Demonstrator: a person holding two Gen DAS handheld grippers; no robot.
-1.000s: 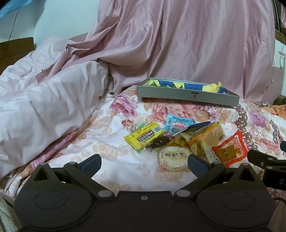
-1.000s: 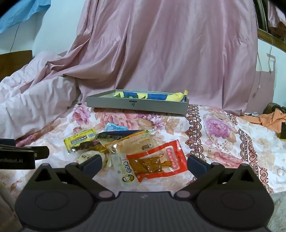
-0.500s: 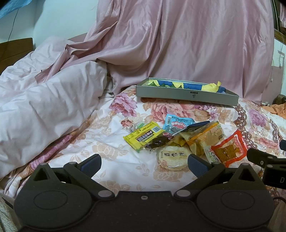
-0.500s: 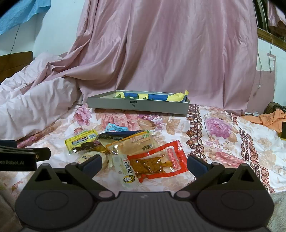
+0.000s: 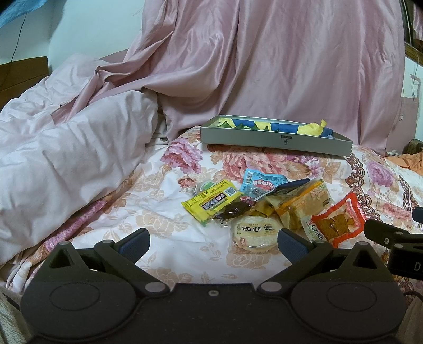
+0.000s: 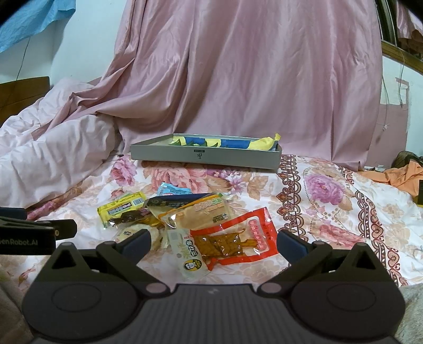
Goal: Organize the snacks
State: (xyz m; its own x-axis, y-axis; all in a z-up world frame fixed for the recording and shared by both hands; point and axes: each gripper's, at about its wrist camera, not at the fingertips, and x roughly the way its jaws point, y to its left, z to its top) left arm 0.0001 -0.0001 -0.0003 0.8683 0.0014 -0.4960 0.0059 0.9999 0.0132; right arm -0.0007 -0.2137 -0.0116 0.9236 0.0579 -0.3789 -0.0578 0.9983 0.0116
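Hovering: both grippers wide, empty | left view: rice cracker (image 5: 254, 232) unobstructed | right view: half hidden

A large pink satin drape (image 6: 246, 79) hangs in heavy folds and serves as the landmark. Left of it a pale blue-white wall (image 6: 84, 50) shows, with a thin dark cord (image 6: 23, 58) running down it and a blue cloth (image 6: 31, 18) in the upper corner. Below that wall stands a brown wooden headboard (image 6: 23, 92). A rumpled pale pink duvet (image 5: 66, 148) lies left of the drape's foot. In front of the drape spreads a floral bedsheet (image 6: 330, 201). Right of the drape lie orange clothes (image 6: 401, 177).
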